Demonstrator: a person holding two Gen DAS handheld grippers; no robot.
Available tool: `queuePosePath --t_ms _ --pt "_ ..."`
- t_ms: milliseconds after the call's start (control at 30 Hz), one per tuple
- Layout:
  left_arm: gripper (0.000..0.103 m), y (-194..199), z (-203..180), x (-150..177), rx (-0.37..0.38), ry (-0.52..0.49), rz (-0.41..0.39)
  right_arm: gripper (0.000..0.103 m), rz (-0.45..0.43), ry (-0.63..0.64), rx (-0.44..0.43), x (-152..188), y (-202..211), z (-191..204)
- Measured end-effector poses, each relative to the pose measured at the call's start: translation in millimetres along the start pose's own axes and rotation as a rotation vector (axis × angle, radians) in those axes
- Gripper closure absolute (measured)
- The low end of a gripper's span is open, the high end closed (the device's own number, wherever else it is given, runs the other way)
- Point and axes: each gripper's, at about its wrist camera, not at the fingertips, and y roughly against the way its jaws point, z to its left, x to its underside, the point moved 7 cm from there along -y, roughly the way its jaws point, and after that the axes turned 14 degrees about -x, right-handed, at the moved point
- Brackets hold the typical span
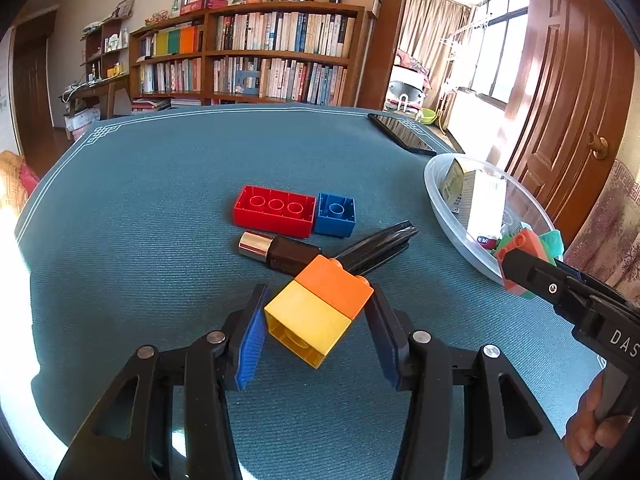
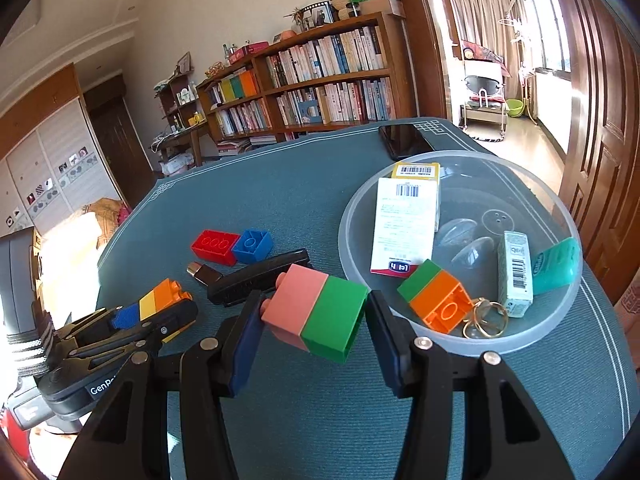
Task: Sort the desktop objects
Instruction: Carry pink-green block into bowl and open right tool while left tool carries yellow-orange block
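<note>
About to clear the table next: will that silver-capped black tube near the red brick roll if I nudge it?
The tube probably slides rather than rolls: its black body looks square-edged, only the cap round. The shiny cap may slip between pads. It touches the black case, which could shift too.

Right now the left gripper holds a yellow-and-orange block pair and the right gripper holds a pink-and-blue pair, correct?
Not quite. The right gripper holds a pink-and-green pair, as the right wrist view shows. The left gripper does hold the yellow-and-orange block pair.
</note>
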Motion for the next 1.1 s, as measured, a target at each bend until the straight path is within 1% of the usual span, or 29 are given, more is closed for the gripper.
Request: queuePosePath --t_ms 233,533,767,833,967,1000,1033,1100 --pt "0.051 6 -18 -5 0.014 -0.022 -0.01 0.047 -0.063 -0.041 0.04 -13 18 -25" --pt "0.051 15 -50 -14 0.037 -0.077 -0.033 0.047 -0.122 -0.098 0.105 -28 34 -69" --pt "0.052 19 -75 -17 0.062 -0.111 -0.039 0.047 -0.129 -0.103 0.134 -40 29 -95" --pt "0.052 21 -82 -19 0.077 -0.113 -0.038 0.047 -0.133 -0.103 0.142 -41 28 -100" --pt "0.052 23 -95 -22 0.083 -0.132 -0.048 0.046 -0.123 -0.103 0.139 -38 25 -110" --pt "0.052 22 -98 -23 0.084 -0.137 -0.05 0.043 -0.117 -0.105 0.134 -37 24 -112" --pt "0.052 22 -100 -24 0.082 -0.143 -0.052 0.037 -0.115 -0.108 0.13 -36 23 -114" --pt "0.052 21 -100 -23 0.077 -0.15 -0.053 0.03 -0.124 -0.123 0.135 -33 25 -117"
